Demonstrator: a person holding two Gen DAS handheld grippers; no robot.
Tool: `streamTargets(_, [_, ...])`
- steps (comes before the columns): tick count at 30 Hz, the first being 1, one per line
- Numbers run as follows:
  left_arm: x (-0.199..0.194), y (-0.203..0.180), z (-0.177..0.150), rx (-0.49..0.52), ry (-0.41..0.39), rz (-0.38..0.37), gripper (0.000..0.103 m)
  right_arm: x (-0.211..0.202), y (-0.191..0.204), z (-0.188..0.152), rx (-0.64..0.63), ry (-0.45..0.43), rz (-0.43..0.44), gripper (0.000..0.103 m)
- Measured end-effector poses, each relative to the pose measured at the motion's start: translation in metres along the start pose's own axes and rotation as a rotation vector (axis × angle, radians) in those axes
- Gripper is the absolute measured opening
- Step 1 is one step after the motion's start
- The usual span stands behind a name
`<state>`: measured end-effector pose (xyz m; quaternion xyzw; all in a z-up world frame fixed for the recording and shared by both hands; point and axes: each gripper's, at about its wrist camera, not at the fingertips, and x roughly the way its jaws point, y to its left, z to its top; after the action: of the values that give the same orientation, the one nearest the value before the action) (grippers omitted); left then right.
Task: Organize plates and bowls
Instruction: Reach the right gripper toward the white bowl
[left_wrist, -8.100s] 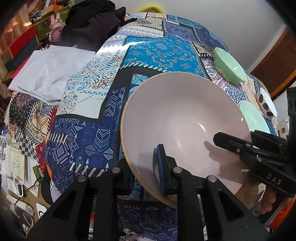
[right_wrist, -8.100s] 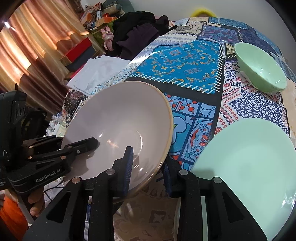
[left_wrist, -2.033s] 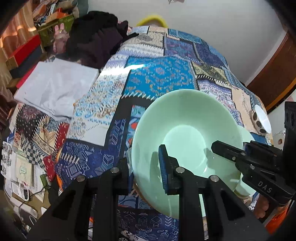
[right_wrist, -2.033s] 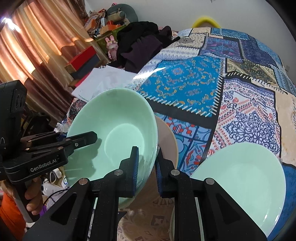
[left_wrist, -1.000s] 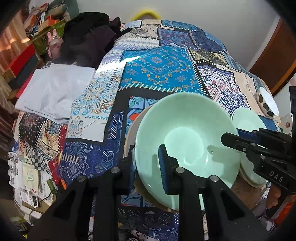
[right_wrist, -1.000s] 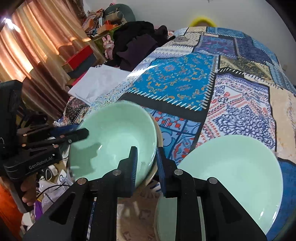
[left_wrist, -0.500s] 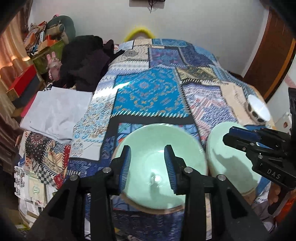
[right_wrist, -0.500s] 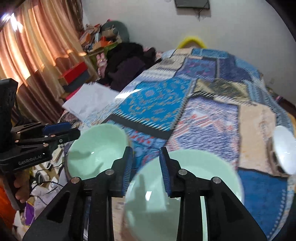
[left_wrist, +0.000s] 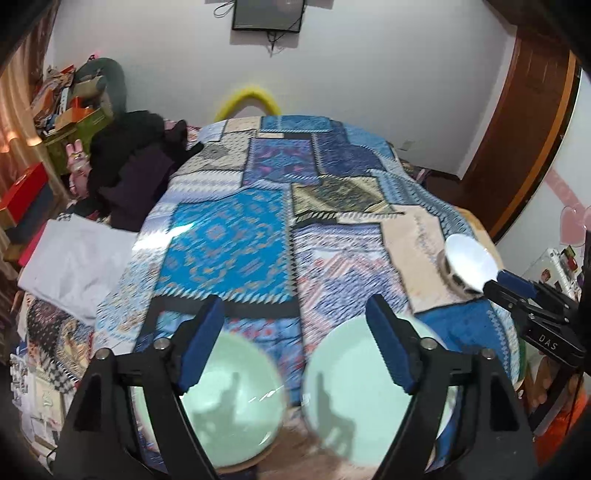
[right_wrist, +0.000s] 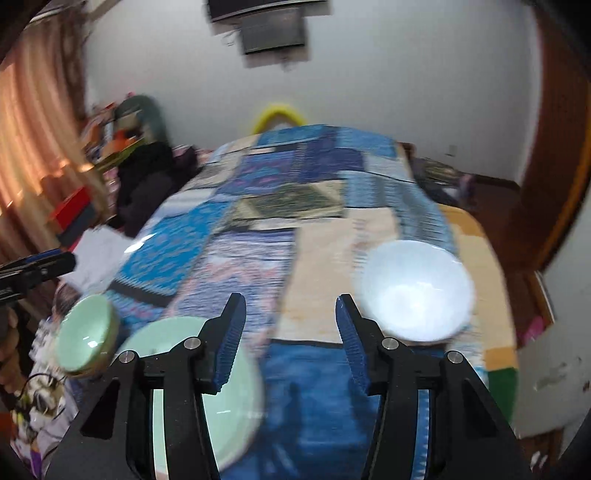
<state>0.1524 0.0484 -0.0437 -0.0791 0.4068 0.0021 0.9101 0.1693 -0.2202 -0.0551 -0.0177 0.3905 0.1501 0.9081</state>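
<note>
Bowls come next, we judge: the white bowl (right_wrist: 417, 290) sits alone on the bed's patchwork quilt (left_wrist: 236, 236), well apart from the green bowl (left_wrist: 236, 398), which rests near the bed's near edge just beside the green plate (left_wrist: 362, 387). Both pairs of fingers are empty and opening. The left gripper (left_wrist: 295, 347) spreads wide above the gap between green bowl and plate; the right gripper (right_wrist: 288, 339) stands partly open, with only quilt between its fingers, and points just left of the white bowl.

To do this step well, we would bring the right fingers astride the white bowl's near rim, one inside and one outside, and close only once the rim sits deep between them. We would lift level and set it into the green bowl gently, since glazed ware slips.

Motion blurs the right wrist view, so the white bowl's rim is soft. A tan rim under the green bowl hints at another dish, but we cannot confirm it. The plate's near edge is cut off by the fingers.
</note>
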Motion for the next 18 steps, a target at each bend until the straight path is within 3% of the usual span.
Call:
streamTargets(3, [0.016,-0.026,0.012,0.017,0.005,-0.01,0.088,-0.001,-0.039,-0.001,0.056,0.0,-0.06,0.047])
streamTargets(9, [0.055,-0.07,0.026,0.069,0.062,-0.034,0.089,0.011,-0.102,-0.009,0.16,0.02,-0.136,0.047])
streamTargets(18, [0.122,-0.136,0.039,0.176,0.153,-0.065,0.089,0.058,-0.149,-0.02,0.267,0.102,-0.128,0.046])
